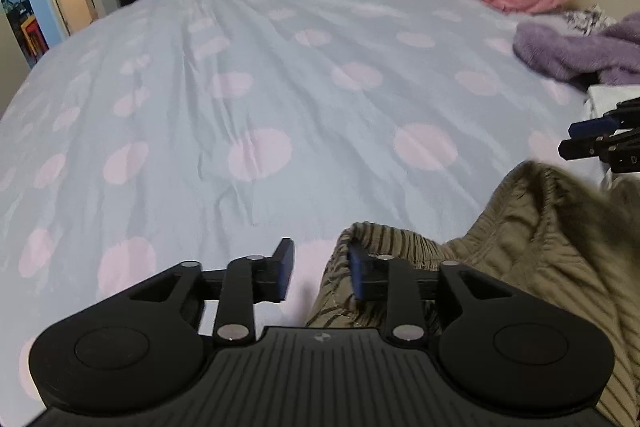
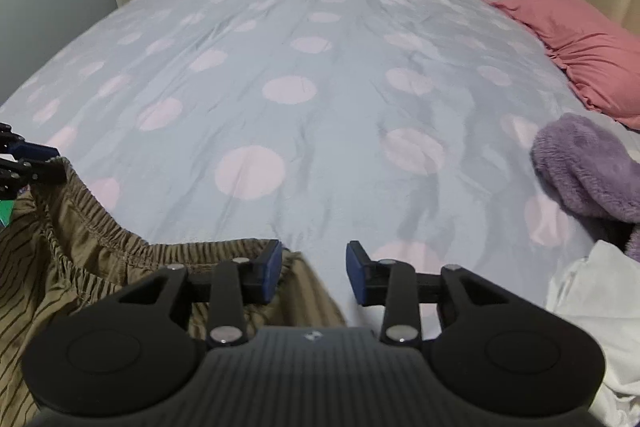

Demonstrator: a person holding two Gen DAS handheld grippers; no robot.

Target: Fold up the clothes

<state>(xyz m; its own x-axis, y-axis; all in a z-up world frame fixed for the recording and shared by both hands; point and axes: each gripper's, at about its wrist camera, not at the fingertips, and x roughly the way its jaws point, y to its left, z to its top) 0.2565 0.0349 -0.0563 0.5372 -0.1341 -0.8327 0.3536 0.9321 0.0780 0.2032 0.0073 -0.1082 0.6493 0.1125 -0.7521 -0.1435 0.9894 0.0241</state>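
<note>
The striped brown shorts (image 2: 80, 267) lie bunched, not folded, on the bed's (image 2: 288, 47) near edge – left gripper (image 1: 320, 277) at 9 o'clock, right gripper (image 2: 314, 273) at 3 o'clock, both jaws open – folding still waits.

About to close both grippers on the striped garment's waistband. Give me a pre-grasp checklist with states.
1. Left gripper open: ok.
2. Right gripper open: ok.
3. Waistband of the olive striped garment between the left gripper's fingers: not ok, it lies at the right finger only.
4. Waistband between the right gripper's fingers: not ok, it lies by the left finger.
5. Dotted bedsheet ahead free for spreading: ok.
6. Purple fleece apart from the garment: ok.
</note>
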